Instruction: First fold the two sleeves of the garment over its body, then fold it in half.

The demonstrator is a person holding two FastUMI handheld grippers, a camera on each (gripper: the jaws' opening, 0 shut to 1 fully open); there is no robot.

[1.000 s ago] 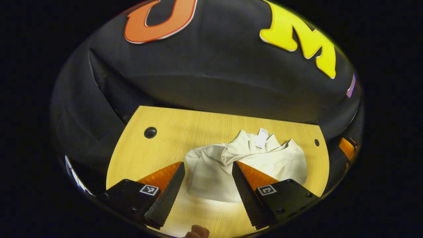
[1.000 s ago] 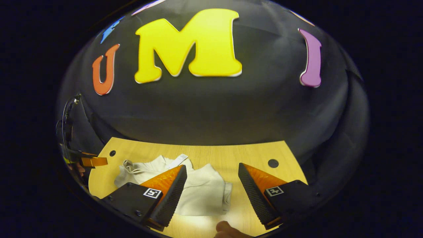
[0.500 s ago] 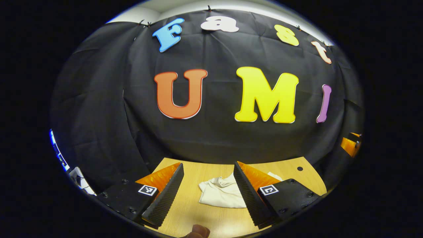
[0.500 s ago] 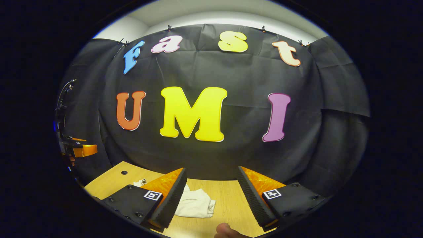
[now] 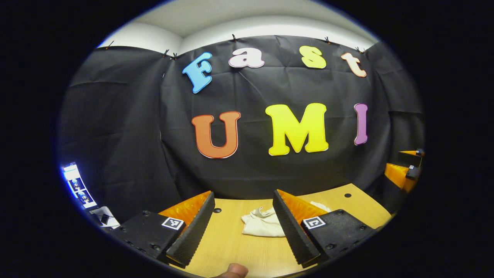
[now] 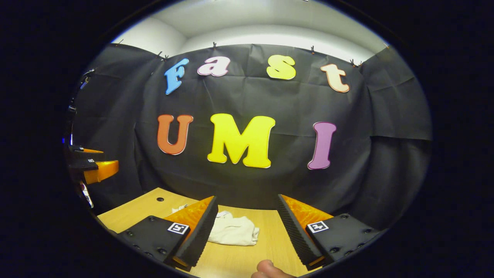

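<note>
Both tools (image 5: 244, 202) (image 6: 247, 206) level, agape, above garment (image 5: 262, 226).

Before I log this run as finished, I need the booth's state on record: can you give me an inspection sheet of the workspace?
Surface: wooden table with small round holes, well lit.
Job's things: cream garment lies folded into a compact bundle on the table, apart from both grippers.
Clutter: nothing seen on the table besides the garment.
Grippers: left gripper and right gripper both raised above the table, jaws wide apart, nothing between them.
Cables: nothing seen.
Surroundings: black cloth wall behind the table; pale ceiling above; a lit screen at the far left.
</note>
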